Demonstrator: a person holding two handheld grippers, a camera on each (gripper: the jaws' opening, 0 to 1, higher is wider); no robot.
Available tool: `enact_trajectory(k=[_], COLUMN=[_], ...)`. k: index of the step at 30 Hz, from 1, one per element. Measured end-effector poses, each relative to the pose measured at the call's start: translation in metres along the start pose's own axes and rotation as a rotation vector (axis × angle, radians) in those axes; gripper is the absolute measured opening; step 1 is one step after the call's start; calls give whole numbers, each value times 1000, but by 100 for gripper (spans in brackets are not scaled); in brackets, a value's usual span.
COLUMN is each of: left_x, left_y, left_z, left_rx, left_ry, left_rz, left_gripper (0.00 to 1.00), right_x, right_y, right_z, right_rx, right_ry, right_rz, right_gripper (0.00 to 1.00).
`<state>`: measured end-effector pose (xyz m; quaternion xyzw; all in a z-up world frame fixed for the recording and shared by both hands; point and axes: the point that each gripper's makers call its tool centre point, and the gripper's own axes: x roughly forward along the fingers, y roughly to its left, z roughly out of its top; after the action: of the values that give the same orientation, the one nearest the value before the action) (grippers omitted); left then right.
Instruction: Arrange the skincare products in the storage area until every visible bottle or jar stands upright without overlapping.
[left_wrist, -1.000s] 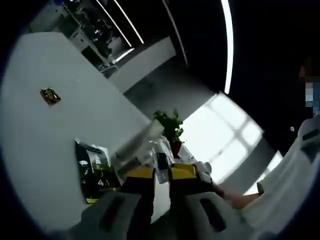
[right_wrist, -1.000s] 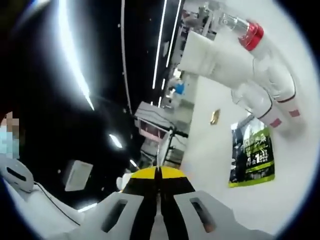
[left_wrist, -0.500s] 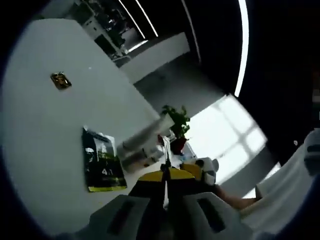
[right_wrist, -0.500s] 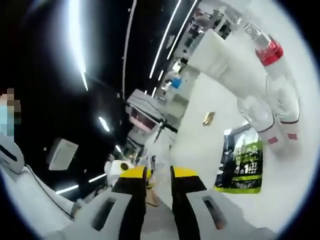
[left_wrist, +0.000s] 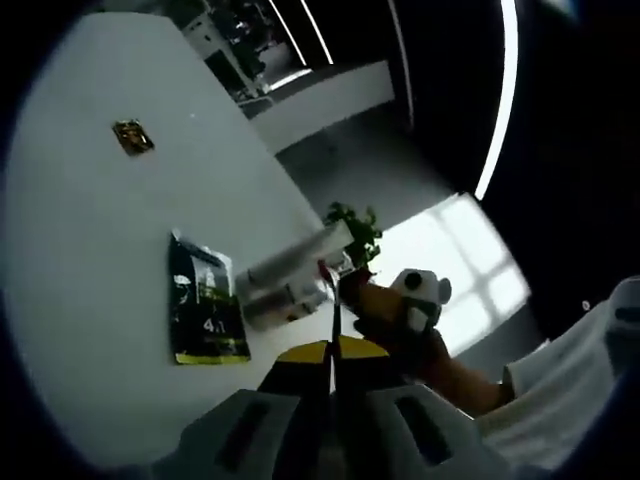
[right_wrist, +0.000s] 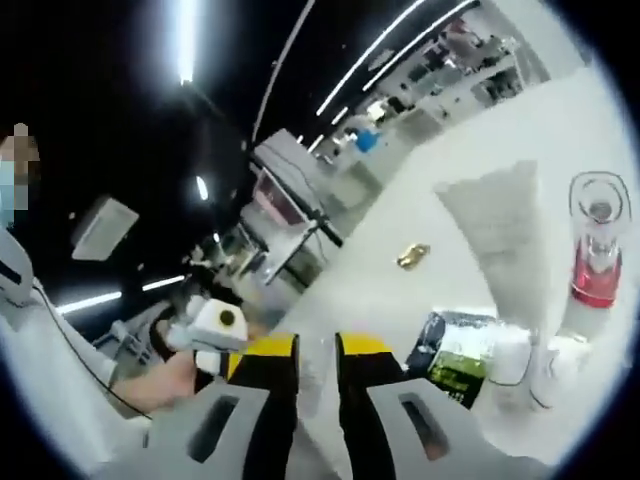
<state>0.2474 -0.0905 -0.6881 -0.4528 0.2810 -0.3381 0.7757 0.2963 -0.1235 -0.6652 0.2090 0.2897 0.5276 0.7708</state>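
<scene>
On the dark sachet (left_wrist: 206, 312), "4.1" reads in white.

Grey gripper (left_wrist: 332, 362), yellow tips, white sleeve (left_wrist: 560, 400)

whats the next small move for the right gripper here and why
Probably ease the right gripper forward toward the white tube and the red-banded clear bottle. Its jaws stand apart with nothing between them, both items lie beyond its tips on the white table, and the left gripper looks shut, so the right one seems readier to grasp.
</scene>
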Motion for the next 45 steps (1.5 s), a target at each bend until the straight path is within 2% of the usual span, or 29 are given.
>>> enact_trajectory(k=[2,3,5,7,10,11,13,16,18,19,21,24,27,29,32,35,36,37,38,40,45], left_x=[-1,-2,-2,-4,-6,-8,-12,-20,-26,-28,-31,-40,-43,-42,-38,-35,-34,-34,-29,-28,-29], left_y=[1,2,3,7,18,25,38,55,64,65,69,79,96,110,118,131,136,139,145,153,163], left_z=[1,1,-1,-2,-6,-9,-13,-18,-18,-18,-15,-11,-1,4,1,-1,-2,-2,2,1,-1], left_rx=[-5,-5,-3,2,15,25,65,63,69,89,74,63,72,76,61,38,54,75,62,56,51], left_ry=[-5,-5,0,6,30,48,80,114,130,138,150,184,224,253,281,319,344,358,366,382,391], left_rz=[5,9,24,42,107,148,226,327,372,375,388,440,489,514,538,566,586,597,596,599,612], left_gripper=[0,0,0,0,0,0,0,0,0,0,0,0,0,0,0,0,0,0,0,0,0], right_x=[6,8,9,13,15,17,20,32,41,45,52,62,74,81,93,101,103,104,105,106,110], right_y=[-2,-2,-8,-2,-8,-8,-12,-3,-2,-5,-11,-17,-24,-33,-52,-65,-68,-69,-71,-76,-82], right_z=[-7,-7,-7,-10,-18,-24,-31,-46,-52,-54,-59,-65,-67,-71,-81,-89,-93,-95,-97,-101,-105], right_rx=[-53,-81,-113,-126,-218,-267,-305,-325,-328,-331,-334,-337,-356,-391,-452,-461,-475,-486,-491,-504,-553], right_ry=[56,57,60,65,112,140,170,183,185,192,212,233,220,244,308,344,365,373,381,397,427], right_rz=[-34,-52,-114,-107,-170,-184,-211,-217,-219,-228,-247,-258,-291,-328,-372,-384,-387,-389,-393,-401,-411], right_gripper=[13,12,4,4,2,1,1,1,1,1,1,1,1,1,1,1,1,1,1,1,1])
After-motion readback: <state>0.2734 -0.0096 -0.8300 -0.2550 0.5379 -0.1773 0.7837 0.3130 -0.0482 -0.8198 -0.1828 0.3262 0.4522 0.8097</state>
